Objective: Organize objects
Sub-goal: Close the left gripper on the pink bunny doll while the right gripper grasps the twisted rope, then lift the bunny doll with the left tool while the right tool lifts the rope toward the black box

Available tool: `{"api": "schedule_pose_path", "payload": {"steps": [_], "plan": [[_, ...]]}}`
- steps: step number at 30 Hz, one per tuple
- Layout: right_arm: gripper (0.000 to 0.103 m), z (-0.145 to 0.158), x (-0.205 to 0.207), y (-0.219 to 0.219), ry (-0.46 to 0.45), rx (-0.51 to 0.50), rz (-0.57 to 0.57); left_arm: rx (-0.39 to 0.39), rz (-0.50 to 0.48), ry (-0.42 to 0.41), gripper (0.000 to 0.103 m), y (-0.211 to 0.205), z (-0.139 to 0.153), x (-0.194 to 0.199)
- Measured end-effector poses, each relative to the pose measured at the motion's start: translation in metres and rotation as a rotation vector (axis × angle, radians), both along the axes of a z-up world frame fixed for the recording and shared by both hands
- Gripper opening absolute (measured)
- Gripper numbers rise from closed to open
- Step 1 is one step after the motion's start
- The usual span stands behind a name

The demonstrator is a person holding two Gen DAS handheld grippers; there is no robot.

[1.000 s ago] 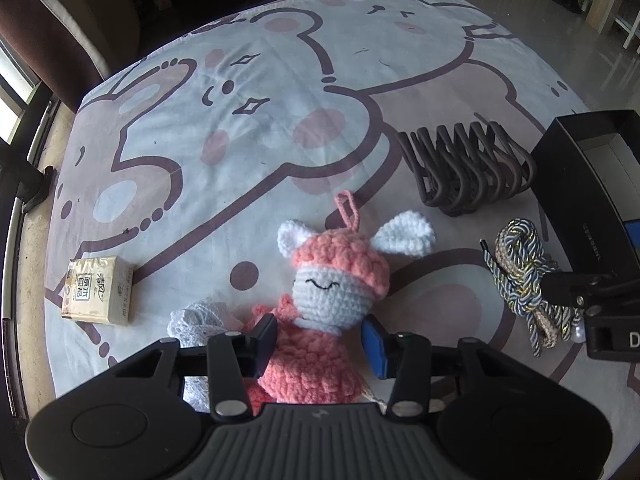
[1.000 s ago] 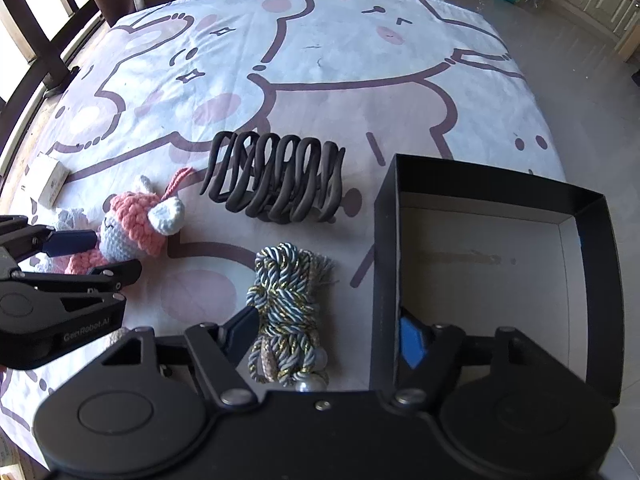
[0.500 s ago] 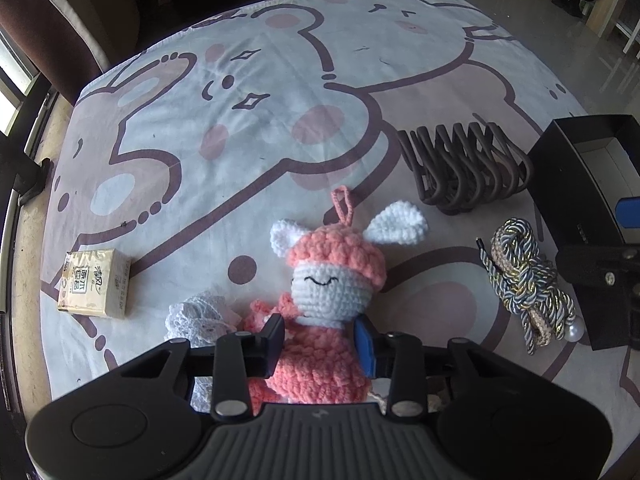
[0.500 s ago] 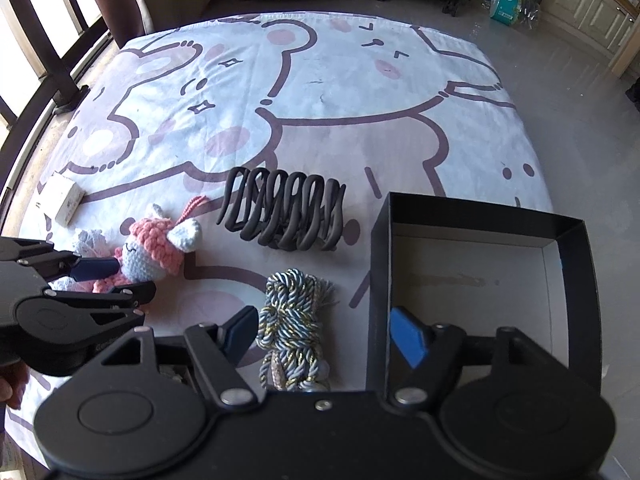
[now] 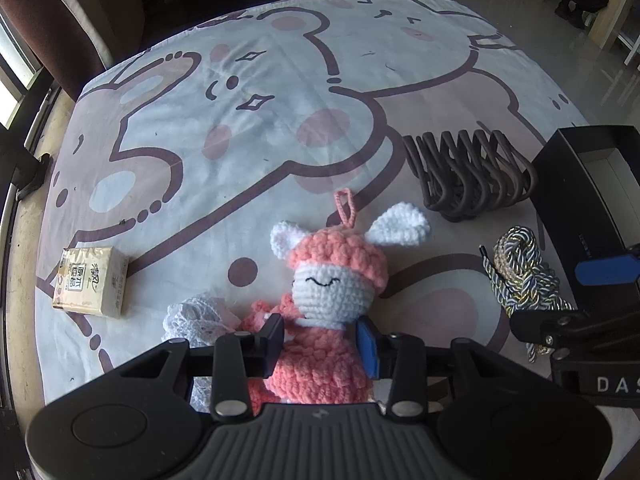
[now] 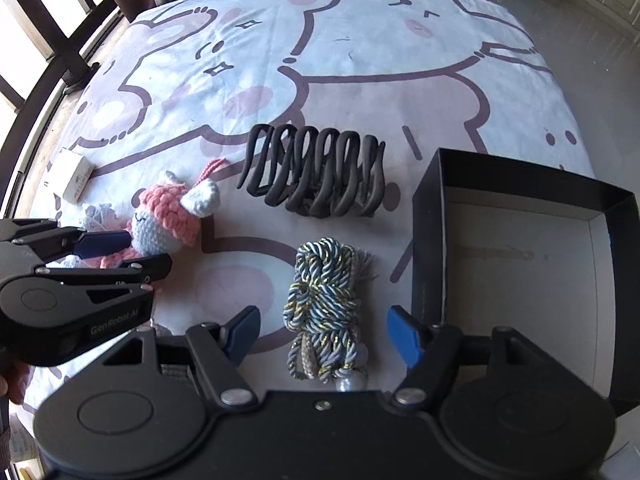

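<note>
Left wrist: fuzzy crocheted pink doll [image 5: 320, 344], ribbed black clip [image 5: 468, 176], twisted cord [image 5: 520, 276].

The far half of the bed sheet [image 6: 360, 40] lies bare, so I have open room there. Nearer me it crowds: the hair clip [image 6: 316, 172] sits ahead of the rope bundle [image 6: 324, 304], and the black box [image 6: 520, 264] walls off my right. On the left the tissue pack [image 5: 90, 282] and lace cloth [image 5: 196, 316] flank the crochet doll [image 5: 332, 300].
</note>
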State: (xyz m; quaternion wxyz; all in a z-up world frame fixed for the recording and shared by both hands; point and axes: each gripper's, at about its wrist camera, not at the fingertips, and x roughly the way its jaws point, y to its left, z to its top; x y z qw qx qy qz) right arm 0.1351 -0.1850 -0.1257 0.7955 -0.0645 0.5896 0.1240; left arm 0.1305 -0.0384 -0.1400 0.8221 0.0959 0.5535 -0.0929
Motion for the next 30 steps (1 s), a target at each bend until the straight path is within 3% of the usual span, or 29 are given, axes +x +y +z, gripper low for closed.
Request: {"api": "schedule_pose_path", "payload": {"steps": [7,10,18,21,22,27,30], "plan": [[0.059,-0.010,0.000,0.007,0.037,0.006,0.031,-0.003,0.007,0.001,0.042,0.001,-0.003,0.002],[0.043,-0.010,0.000,0.009,0.023,-0.026,0.048,-0.004,0.011,0.009,0.042,0.001,-0.002,0.003],[0.033,-0.005,0.002,0.003,0.047,0.009,0.032,-0.003,0.012,0.028,0.038,0.001,-0.001,0.004],[0.024,-0.004,0.003,0.001,0.056,0.029,0.024,-0.009,0.022,0.037,0.037,0.002,0.002,0.004],[0.017,-0.004,0.003,0.001,0.057,0.029,0.025,-0.012,0.034,0.037,0.036,0.004,0.004,0.004],[0.019,-0.005,0.003,0.000,0.056,0.033,0.014,-0.027,0.071,0.042,0.031,0.010,0.008,0.004],[0.031,-0.007,0.003,-0.003,0.052,0.037,-0.016,-0.009,0.054,0.051,0.031,0.007,0.007,0.002]]}}
